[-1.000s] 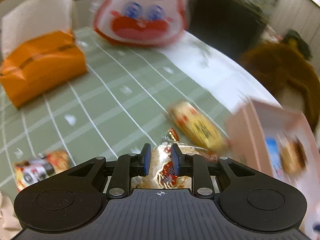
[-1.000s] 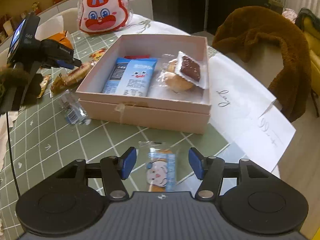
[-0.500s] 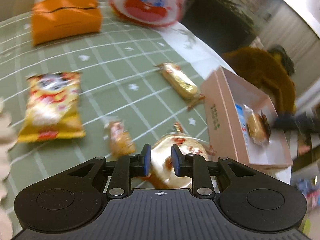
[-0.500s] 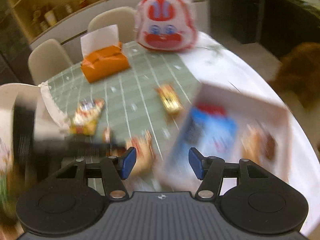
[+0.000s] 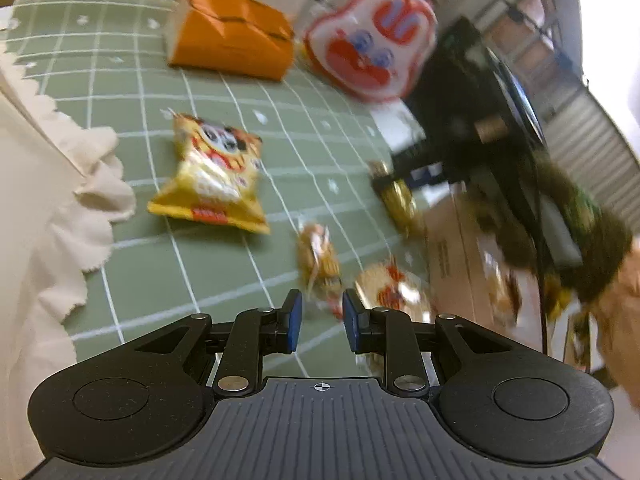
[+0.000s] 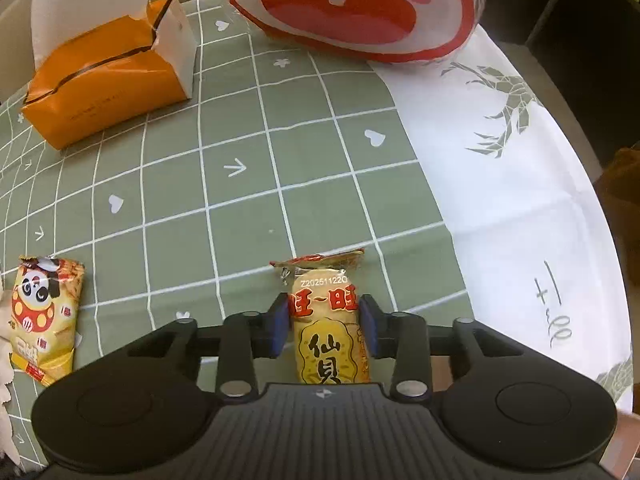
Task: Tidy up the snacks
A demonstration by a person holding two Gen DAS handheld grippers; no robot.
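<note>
Right wrist view: a yellow rice-cracker packet (image 6: pixel 328 328), lying lengthwise along the fingers, is being closed on by the right gripper (image 6: pixel 325 330), its blue pads flanking both long sides.

Motion is smearing the pink box (image 5: pixel 460 248) and the small snack packets (image 5: pixel 320 264) beside it in the left view. The right tongs' (image 6: pixel 325 326) body is hiding the rice cracker packet's (image 6: pixel 326 320) lower end.

Left tool (image 5: pixel 319 321): matte black, ribbed grey deck at 6 o'clock, 2 round discs, silver screws, blue pads (image 5: pixel 295 319). Right tool (image 6: pixel 323 324): same black build, white crosshair mark at centre, blue pads (image 6: pixel 279 325).
</note>
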